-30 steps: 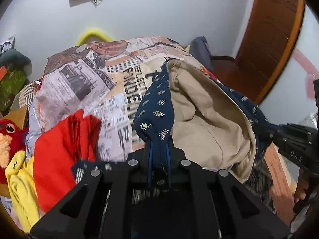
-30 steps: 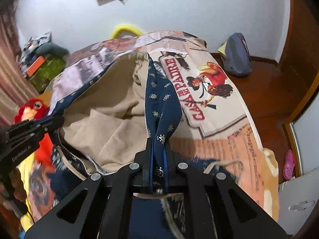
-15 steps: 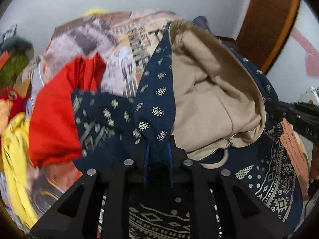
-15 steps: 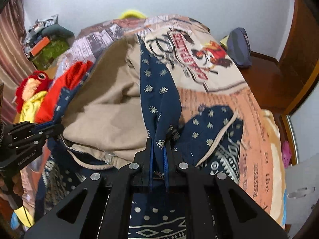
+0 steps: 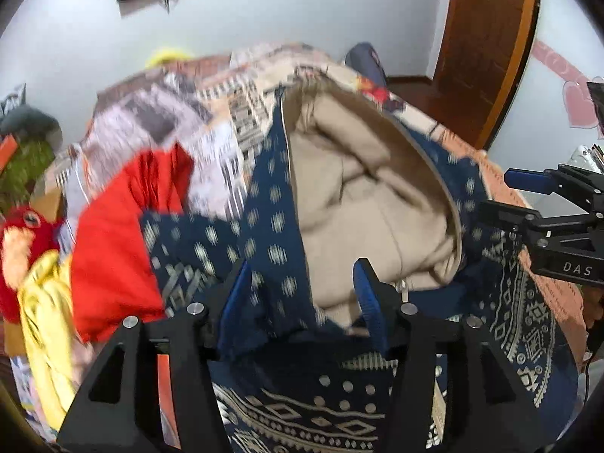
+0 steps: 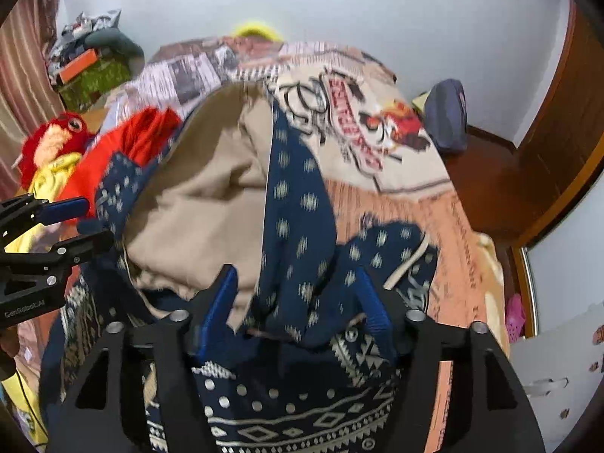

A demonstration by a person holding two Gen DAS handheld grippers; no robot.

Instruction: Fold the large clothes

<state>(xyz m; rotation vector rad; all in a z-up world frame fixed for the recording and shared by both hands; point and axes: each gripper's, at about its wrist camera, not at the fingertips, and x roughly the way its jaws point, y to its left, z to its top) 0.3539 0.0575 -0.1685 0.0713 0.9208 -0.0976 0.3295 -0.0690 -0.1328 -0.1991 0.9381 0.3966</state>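
A navy patterned jacket (image 5: 271, 226) with a beige lining (image 5: 358, 196) lies spread on the bed, its lining facing up. My left gripper (image 5: 302, 268) has its jaws opening; a navy edge of the jacket hangs loose between the blue pads, which do not press on it. In the right wrist view, the jacket (image 6: 298, 204) runs up as a navy fold between the blue pads of my right gripper (image 6: 296, 271), whose jaws are also opening and clear of the cloth. Each gripper shows in the other's view: the right gripper (image 5: 528, 196) at the right edge, the left gripper (image 6: 75, 222) at the left edge.
A red garment (image 5: 113, 245), a yellow garment (image 5: 45, 302) and a red plush toy (image 5: 22, 234) lie left of the jacket on the printed bedspread (image 5: 170, 120). A blue-grey bag (image 6: 447, 113) sits on the wooden floor by the brown door (image 5: 487, 37).
Both grippers were shut on navy edges of the jacket and brought them down toward the bed. Now both stand open and the cloth has slipped free of the pads.
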